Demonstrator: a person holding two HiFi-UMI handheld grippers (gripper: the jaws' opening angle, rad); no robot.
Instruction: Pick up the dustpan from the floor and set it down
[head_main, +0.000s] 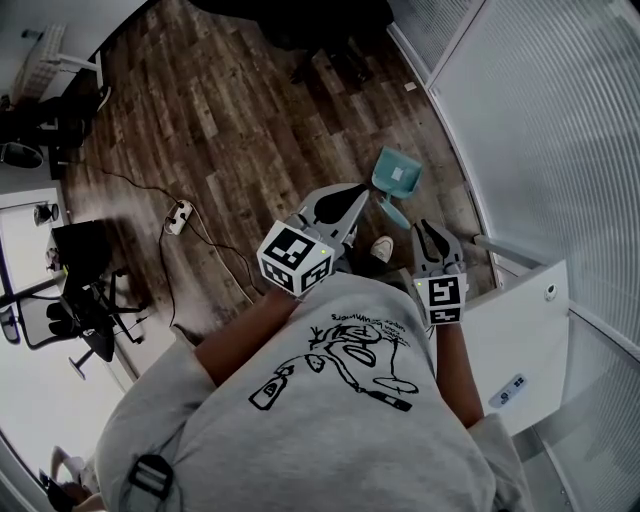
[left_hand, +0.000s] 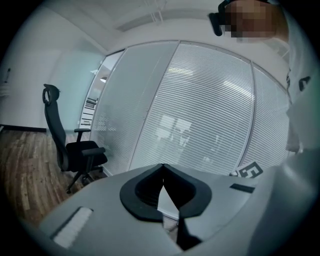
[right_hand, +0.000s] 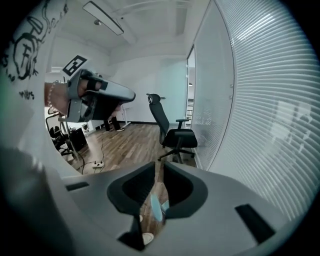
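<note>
Dustpan is on the wood floor, close to the floor's edge along the glass wall and just ahead of a shoe. The scoop points away from me and the handle runs back toward me.

Looks like thin moulded plastic, so I'd guess it's light and stiff, but smooth enough to slide in the pads. I'd take it by the handle, near where it joins the scoop, so the scoop end doesn't swing or droop. I'd skip the thin scoop wall, which looks likely to flex.

The left hand-held gripper is pressed together with nothing in it, held up over the dustpan. The right hand-held gripper is also pressed together and empty, and I can see teal through the slot below its tips. Either one has to spread before it can go down.
</note>
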